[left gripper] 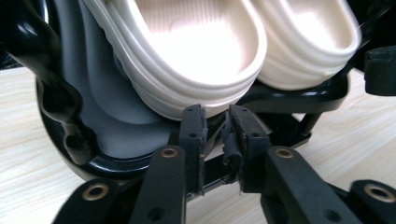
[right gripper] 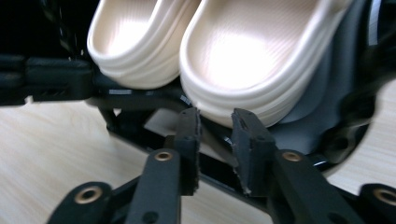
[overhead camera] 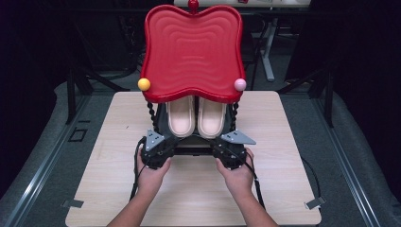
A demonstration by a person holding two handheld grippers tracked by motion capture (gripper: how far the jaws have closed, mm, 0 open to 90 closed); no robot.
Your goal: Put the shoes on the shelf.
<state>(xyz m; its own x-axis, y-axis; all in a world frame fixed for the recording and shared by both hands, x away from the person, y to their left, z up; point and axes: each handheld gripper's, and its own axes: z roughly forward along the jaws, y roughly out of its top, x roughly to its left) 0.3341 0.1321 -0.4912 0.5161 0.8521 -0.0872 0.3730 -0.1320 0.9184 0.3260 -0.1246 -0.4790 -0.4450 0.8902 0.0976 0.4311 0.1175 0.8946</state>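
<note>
Slippers sit as a pair on the lower shelf of a small black rack, heels toward the person, under a red wavy tray [overhead camera: 191,52] that forms the rack's top. At the left of the high view the left hand [overhead camera: 150,174] holds the left gripper [overhead camera: 156,150] low against the rack's front edge, just below the heel of the left slipper [overhead camera: 181,116]. In the left gripper view its two black jaws stand a little apart, pads not pressing on anything, with the cream heel of that slipper [left gripper: 187,51] just above their tips and the black rack [left gripper: 299,100] rail behind them; whether a tip brushes the sole is hard to tell at this angle. A yellow ball [overhead camera: 143,84] caps the tray's left front corner and a pink ball [overhead camera: 240,84] the right one. The right slipper [overhead camera: 211,116] lies touching its mate on a grey mat [right gripper: 322,93]. Further right, the right hand [overhead camera: 236,176] holds the right gripper [overhead camera: 227,152] at the rack's front edge too, and in the right gripper view its jaws stand apart with a clear gap, gripping nothing, tips just under the heel of the right slipper [right gripper: 261,51]. Both hands rest on a pale wooden table [overhead camera: 283,142].
</note>
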